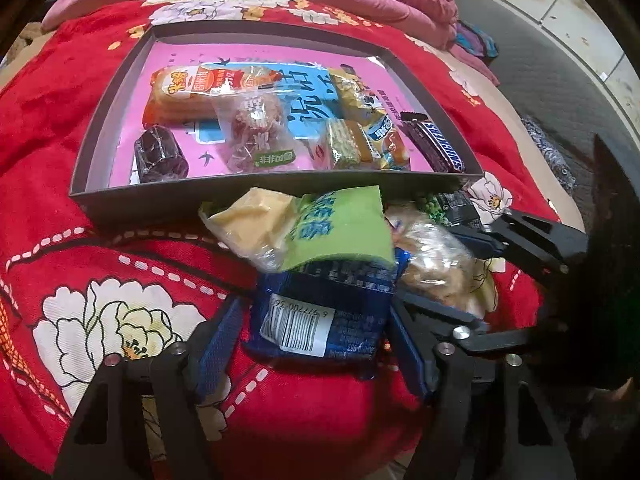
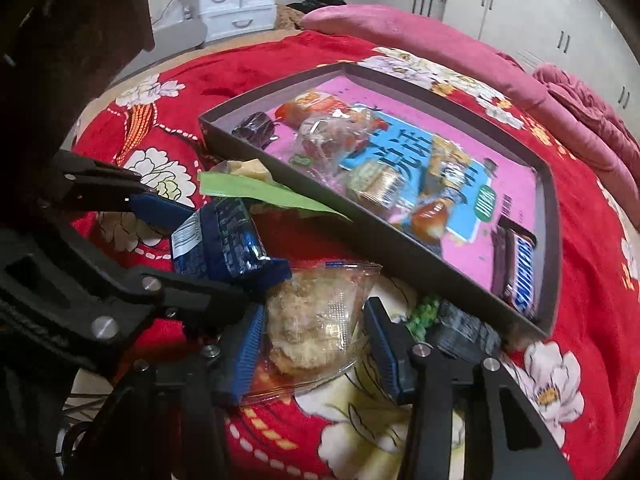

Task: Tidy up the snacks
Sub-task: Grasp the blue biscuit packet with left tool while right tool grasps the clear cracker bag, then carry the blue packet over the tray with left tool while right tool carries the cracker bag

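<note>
The left gripper (image 1: 320, 340) straddles a blue snack packet (image 1: 320, 312), its blue pads beside the packet's edges, though contact cannot be judged. The right gripper (image 2: 314, 344) brackets a clear-wrapped pastry (image 2: 312, 320), pads at its wrapper, firmness unclear. Both snacks lie on the red floral bedspread (image 1: 100, 260), just before the grey tray (image 1: 280, 188) holding other snacks, including a Snickers bar (image 1: 440, 144).

Glossy plastic wrappers (image 1: 320, 312), matt cardboard box (image 1: 168, 194)
</note>
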`<state>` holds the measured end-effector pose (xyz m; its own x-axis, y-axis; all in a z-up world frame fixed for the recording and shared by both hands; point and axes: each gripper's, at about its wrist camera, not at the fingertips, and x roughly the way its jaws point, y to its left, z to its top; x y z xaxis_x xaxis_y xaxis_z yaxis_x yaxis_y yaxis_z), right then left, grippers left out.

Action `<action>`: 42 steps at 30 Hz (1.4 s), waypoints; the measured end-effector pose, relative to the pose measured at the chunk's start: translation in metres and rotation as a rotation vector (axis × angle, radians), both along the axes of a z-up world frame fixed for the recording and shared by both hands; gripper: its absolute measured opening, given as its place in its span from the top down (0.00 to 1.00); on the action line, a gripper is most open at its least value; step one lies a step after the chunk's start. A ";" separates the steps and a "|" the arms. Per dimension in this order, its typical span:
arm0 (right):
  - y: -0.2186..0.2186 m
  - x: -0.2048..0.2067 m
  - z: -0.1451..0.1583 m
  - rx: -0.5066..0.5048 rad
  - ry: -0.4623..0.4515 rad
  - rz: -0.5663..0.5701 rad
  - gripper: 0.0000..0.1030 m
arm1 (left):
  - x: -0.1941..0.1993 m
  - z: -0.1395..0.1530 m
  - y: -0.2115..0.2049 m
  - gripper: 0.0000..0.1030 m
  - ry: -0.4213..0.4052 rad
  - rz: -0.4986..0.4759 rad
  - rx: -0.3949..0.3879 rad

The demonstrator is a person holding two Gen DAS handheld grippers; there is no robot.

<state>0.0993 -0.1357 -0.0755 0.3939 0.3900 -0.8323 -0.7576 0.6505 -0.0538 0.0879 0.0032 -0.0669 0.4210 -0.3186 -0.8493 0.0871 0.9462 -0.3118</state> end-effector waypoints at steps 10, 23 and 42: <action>-0.037 0.012 0.028 0.180 0.016 -0.141 0.52 | -0.005 0.003 0.000 0.44 0.014 0.027 -0.021; -0.072 0.028 0.048 0.349 0.041 -0.273 0.52 | -0.020 0.013 -0.027 0.45 0.029 -0.045 -0.086; -0.097 0.029 0.069 0.452 -0.006 -0.337 0.52 | -0.028 0.049 -0.061 0.45 -0.041 -0.104 -0.100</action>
<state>0.1280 -0.2327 -0.0069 0.5627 0.5590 -0.6090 -0.5041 0.8159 0.2831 0.0599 -0.0577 -0.0180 0.4144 -0.4450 -0.7939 0.1978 0.8955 -0.3987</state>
